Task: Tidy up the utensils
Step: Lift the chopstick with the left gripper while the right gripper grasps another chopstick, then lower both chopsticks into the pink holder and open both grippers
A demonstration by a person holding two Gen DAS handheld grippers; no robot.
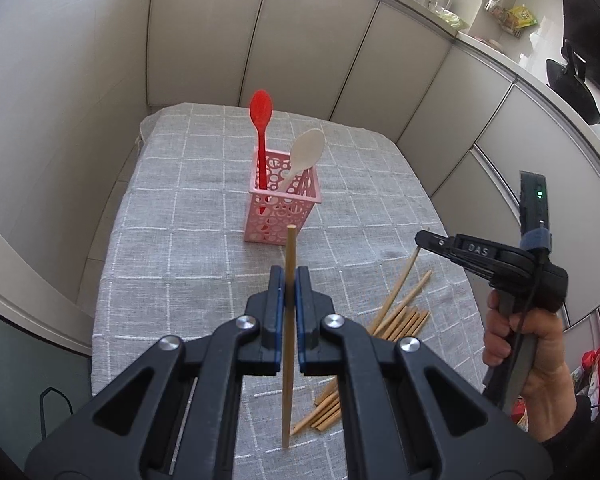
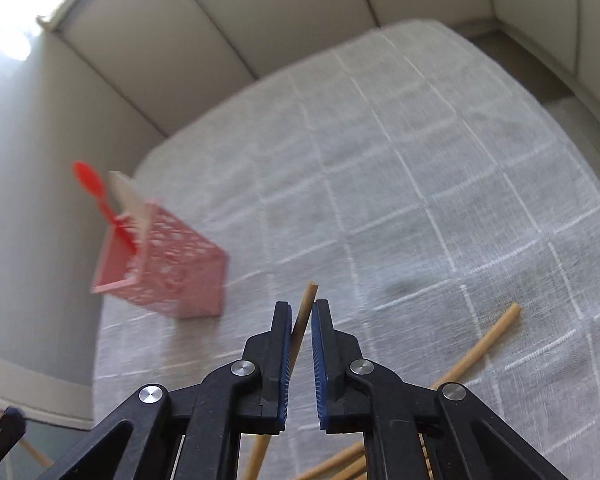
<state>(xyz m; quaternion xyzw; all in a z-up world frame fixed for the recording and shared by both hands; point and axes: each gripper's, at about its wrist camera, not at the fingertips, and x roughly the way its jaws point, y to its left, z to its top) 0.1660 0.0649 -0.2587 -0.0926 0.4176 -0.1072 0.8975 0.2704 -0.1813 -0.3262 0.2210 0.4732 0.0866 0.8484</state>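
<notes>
Left wrist view: my left gripper [image 1: 288, 280] clamps 1 chopstick [image 1: 289, 340] upright; pink basket [image 1: 283, 208] dead ahead, nearer than right gripper [image 2: 301, 312], pinching another chopstick [image 2: 305, 312].

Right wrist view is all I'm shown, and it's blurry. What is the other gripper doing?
Observer: The left gripper is shut on one chopstick, held nearly upright above the checked cloth.
Operator: Are more sticks waiting?
Observer: Yes, a loose pile of chopsticks lies on the cloth below the right gripper, which is shut on a second chopstick.
Operator: Who holds that one?
Observer: A bare hand grips its handle.
</notes>
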